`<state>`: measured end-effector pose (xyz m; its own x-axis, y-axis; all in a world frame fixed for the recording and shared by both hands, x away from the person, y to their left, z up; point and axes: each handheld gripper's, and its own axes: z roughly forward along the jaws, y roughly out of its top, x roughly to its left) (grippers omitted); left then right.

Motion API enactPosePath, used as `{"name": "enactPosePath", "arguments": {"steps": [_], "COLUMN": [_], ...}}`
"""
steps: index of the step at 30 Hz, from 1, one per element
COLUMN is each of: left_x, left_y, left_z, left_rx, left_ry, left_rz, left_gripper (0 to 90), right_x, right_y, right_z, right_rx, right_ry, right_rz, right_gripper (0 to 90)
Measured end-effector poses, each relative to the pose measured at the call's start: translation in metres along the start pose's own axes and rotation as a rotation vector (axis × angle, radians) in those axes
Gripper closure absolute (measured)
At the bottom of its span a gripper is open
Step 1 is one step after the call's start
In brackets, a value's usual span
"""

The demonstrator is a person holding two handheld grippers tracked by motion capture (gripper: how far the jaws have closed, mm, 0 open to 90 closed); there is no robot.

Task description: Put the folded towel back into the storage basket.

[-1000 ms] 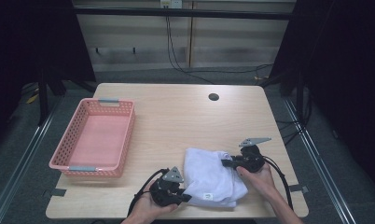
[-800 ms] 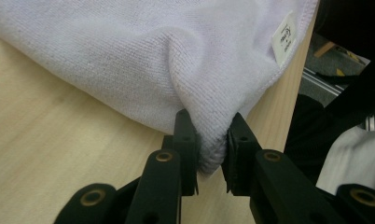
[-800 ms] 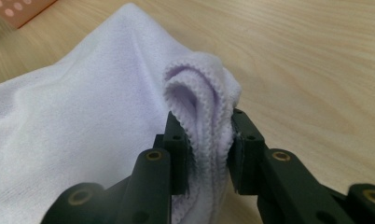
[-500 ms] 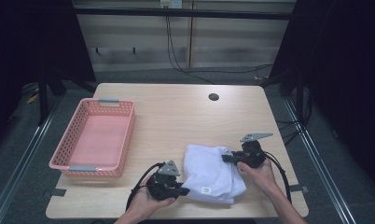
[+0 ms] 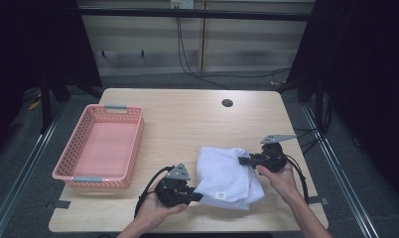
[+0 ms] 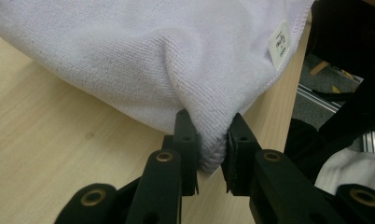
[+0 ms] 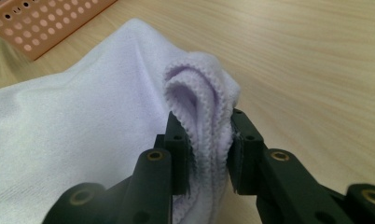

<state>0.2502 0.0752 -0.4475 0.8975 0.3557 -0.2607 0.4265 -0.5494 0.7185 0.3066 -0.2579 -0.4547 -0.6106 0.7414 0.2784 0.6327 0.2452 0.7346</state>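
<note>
Left gripper view: left gripper (image 6: 210,154) has its jaws nearly closed, clamped on a bunched fold of the white towel (image 6: 143,51); cloth is squeezed tight between the pads, with a small sewn label (image 6: 281,42) near the hem beside it. Grip sits on a thick edge, likely so that several layers come up together rather than one loose ply.

Right gripper view: right gripper (image 7: 209,149) is likewise pinched almost shut on a folded, stitched edge of the towel (image 7: 83,140), layers curling up between the jaws. Pink basket (image 7: 41,23) shows beyond the towel, on its far side from this gripper.

High view: both hands hold the towel (image 5: 225,173) from opposite sides, left gripper (image 5: 195,197) at its near-left corner, right gripper (image 5: 244,160) at its far-right edge. Towel lies bundled on the bench (image 5: 187,119), right of the basket (image 5: 100,146) and well apart from it. Two opposed grips judged to be for lifting the bundle without it unfolding; the empty basket looks the probable destination.

Bench is pale wood grain, with a dark round cable hole (image 5: 227,103) beyond the towel. Further off from the towel: grey floor, pale wall panels with trailing cables, dark curtains either side.
</note>
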Motion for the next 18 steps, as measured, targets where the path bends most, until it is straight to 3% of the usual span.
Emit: {"name": "enactPosePath", "arguments": {"steps": [18], "left_x": [0.005], "left_y": [0.022], "left_z": [-0.016], "left_rx": [-0.06], "left_ry": [0.006], "left_rz": [0.001], "left_gripper": [77.9], "right_x": [-0.005], "right_y": [0.03], "right_z": [-0.01], "right_rx": [-0.03], "right_ry": [0.011], "right_rz": [0.0], "right_gripper": [72.9]}}
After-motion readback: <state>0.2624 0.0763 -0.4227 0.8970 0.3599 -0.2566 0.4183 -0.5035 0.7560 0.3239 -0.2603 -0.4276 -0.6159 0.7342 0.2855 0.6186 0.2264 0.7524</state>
